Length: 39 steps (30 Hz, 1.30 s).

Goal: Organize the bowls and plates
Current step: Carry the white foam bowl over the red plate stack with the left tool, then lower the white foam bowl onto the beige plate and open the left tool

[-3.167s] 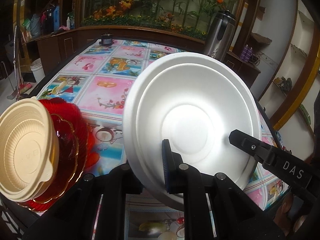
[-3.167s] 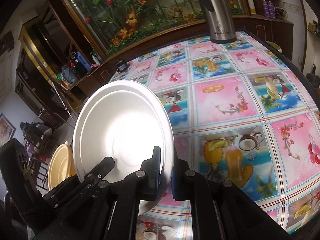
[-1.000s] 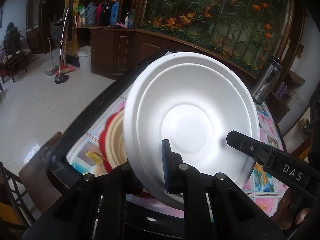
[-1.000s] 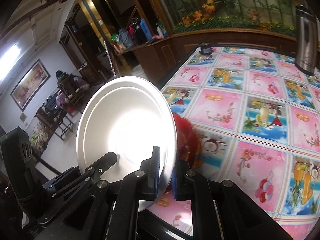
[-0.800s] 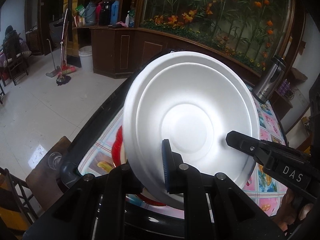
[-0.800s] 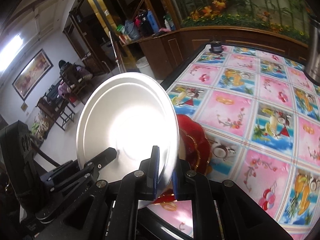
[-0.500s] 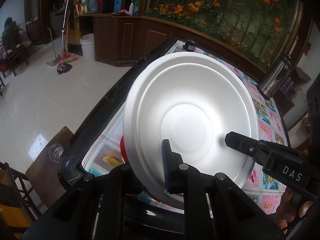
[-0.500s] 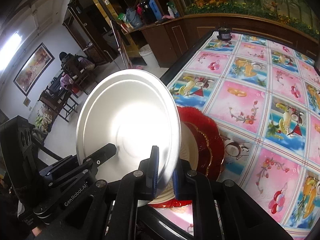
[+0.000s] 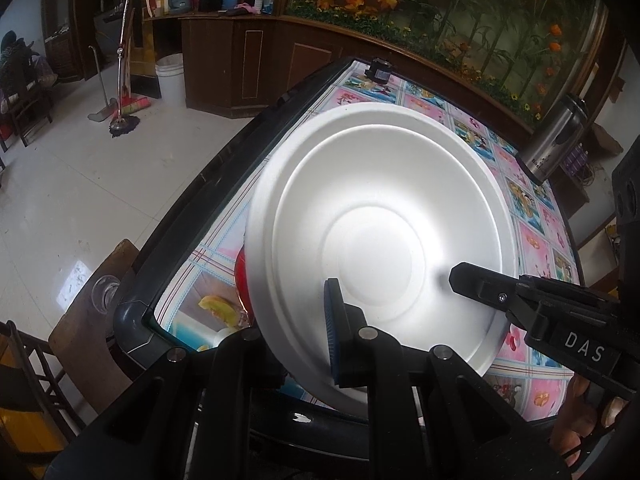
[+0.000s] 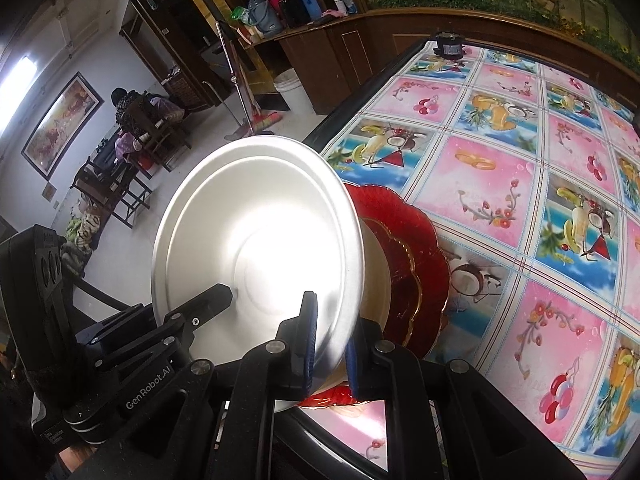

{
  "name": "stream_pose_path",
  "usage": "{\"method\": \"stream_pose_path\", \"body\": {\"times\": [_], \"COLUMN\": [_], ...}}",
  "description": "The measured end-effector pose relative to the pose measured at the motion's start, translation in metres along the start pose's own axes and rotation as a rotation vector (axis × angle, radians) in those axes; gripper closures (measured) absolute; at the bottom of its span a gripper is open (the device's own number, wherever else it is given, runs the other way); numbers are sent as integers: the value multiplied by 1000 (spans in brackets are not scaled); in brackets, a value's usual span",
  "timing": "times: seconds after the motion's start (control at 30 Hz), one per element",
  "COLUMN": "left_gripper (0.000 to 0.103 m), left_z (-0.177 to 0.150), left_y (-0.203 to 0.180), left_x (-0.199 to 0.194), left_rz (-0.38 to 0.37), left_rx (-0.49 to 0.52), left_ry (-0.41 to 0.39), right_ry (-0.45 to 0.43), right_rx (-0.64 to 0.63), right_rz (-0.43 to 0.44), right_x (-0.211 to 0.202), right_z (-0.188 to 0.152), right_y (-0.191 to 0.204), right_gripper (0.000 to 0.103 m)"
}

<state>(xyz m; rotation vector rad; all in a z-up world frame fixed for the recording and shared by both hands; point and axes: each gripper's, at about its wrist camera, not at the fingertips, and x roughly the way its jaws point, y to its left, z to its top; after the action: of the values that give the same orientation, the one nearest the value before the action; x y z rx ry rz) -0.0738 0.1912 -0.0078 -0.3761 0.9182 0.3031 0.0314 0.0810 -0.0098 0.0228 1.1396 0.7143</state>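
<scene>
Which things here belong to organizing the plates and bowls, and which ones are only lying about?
For the job:
- white foam bowl, held by both grippers
- red plate
- beige bowl on the red plate

Just lying about:
- steel thermos
- small black object at the table's far edge

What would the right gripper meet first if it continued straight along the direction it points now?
Probably the beige bowl resting in the red plate near the table's corner. The right gripper is shut on the white foam bowl, whose rim would likely arrive first; depth is unclear.
</scene>
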Motion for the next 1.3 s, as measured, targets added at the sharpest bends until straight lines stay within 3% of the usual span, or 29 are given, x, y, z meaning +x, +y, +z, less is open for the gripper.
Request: {"method": "stream_pose_path", "body": {"times": [0.93,1.03,1.1,1.13,1.17,1.3], "left_gripper": [90,81,67,51,43,42], "left_z": [2,4,5,6,7,9], "left_y": [-4,-4,-7,-7,-7,-5], "left_x": [5,4,1,-1,-4,-11], "left_rz": [29,24,19,27,39,49], "left_rx": [25,34,42,43,41,34], "left_ry": [6,13,8,-1,-21,-49], "right_ry": [14,9,3,0,-5,-11], "right_rx": [-22,-21,-19,-23,-27,-26], "right_rz": [-55,-59,-61,-66,-72,-71], "right_x": [3,2,0,-1,-1,-3], "right_z": [6,6,8,9,10,11], "right_y": [1,1,0,0,0,0], "right_gripper": [87,87,86,86,86,86]}}
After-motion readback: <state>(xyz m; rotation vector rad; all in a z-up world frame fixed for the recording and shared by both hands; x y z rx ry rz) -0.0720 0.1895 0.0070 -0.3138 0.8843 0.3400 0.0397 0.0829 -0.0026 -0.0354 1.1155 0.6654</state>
